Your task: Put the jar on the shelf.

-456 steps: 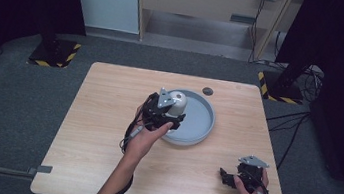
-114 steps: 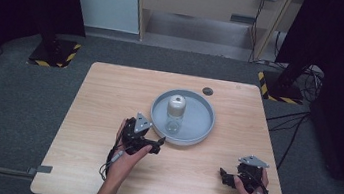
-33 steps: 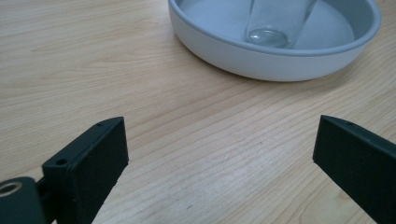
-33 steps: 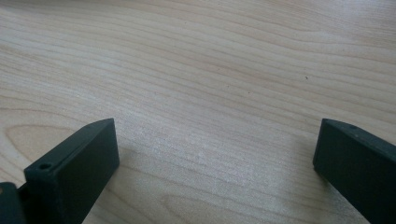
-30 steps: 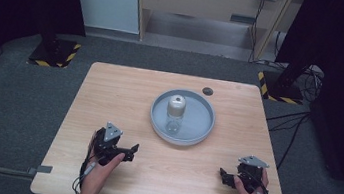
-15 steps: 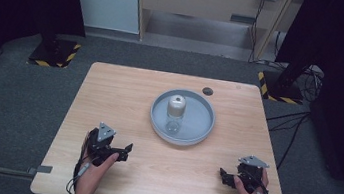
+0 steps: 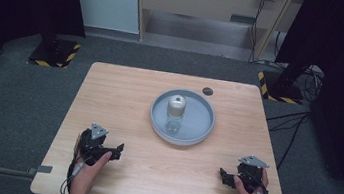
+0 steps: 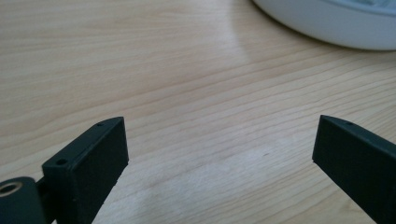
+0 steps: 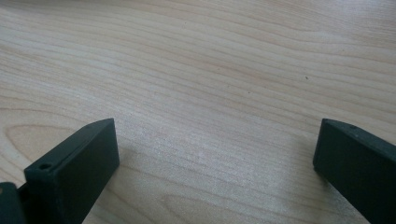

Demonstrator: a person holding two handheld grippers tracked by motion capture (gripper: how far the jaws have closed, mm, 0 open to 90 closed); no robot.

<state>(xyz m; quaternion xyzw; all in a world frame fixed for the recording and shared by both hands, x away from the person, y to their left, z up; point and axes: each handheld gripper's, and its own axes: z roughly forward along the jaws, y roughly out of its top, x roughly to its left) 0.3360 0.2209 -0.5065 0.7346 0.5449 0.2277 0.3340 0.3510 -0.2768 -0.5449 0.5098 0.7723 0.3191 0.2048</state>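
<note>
**Jar set down in the tray, both grippers back at the near edge**

Jar [image 7: 176, 108], small with a tan lid, stands upright in the round grey tray [image 7: 204, 131] at the table's [image 7: 124, 101] middle. My left gripper [image 7: 113, 151], which carried it there a quarter minute ago, has drawn back over the last seconds to the near left edge and now holds nothing, jaws spread wide over bare wood. My right gripper [image 7: 224, 176] has not moved; it rests near right, jaws equally wide. I judge the placing finished. A small dark disc [image 7: 207, 91] lies beyond the tray. I see no readable writing or label anywhere.
</note>
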